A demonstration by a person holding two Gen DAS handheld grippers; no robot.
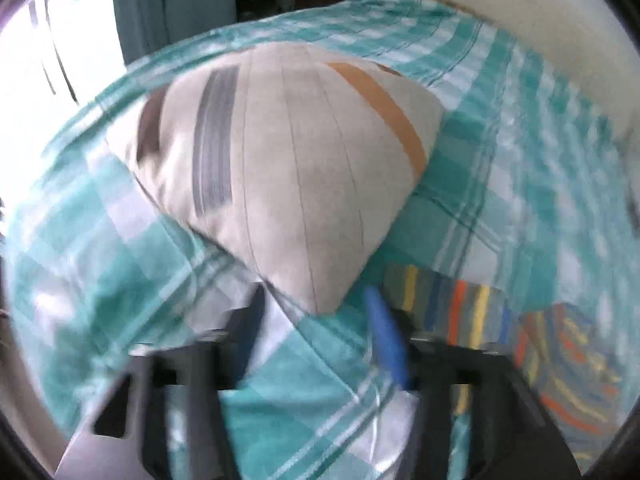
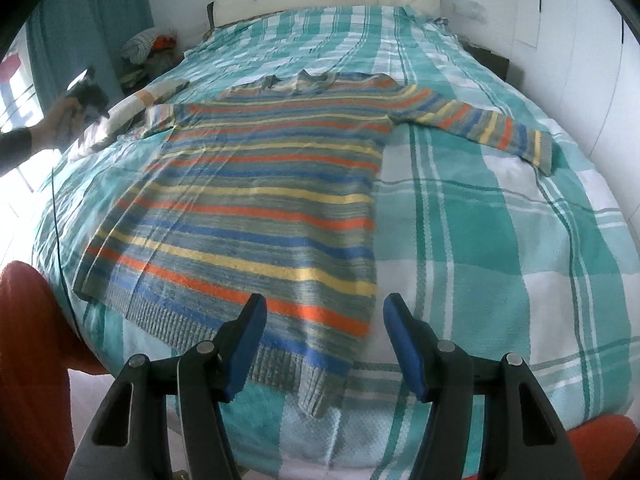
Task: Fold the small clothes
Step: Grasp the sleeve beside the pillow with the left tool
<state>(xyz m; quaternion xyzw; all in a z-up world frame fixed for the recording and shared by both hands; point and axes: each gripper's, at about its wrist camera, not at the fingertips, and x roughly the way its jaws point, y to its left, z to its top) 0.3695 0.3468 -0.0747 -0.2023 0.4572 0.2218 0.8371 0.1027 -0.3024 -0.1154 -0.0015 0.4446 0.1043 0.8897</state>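
Striped sweater [image 2: 256,200] laid flat on the bed [image 2: 500,240], front up: orange, yellow, blue and grey-green bands, ribbed hem nearest, one sleeve stretched out sideways. Right hand-held gripper [image 2: 324,344] held above the hem, jaws apart, nothing gripped. Left hand-held gripper [image 1: 316,344] blurred, jaws apart, empty, near the pillow [image 1: 288,160].
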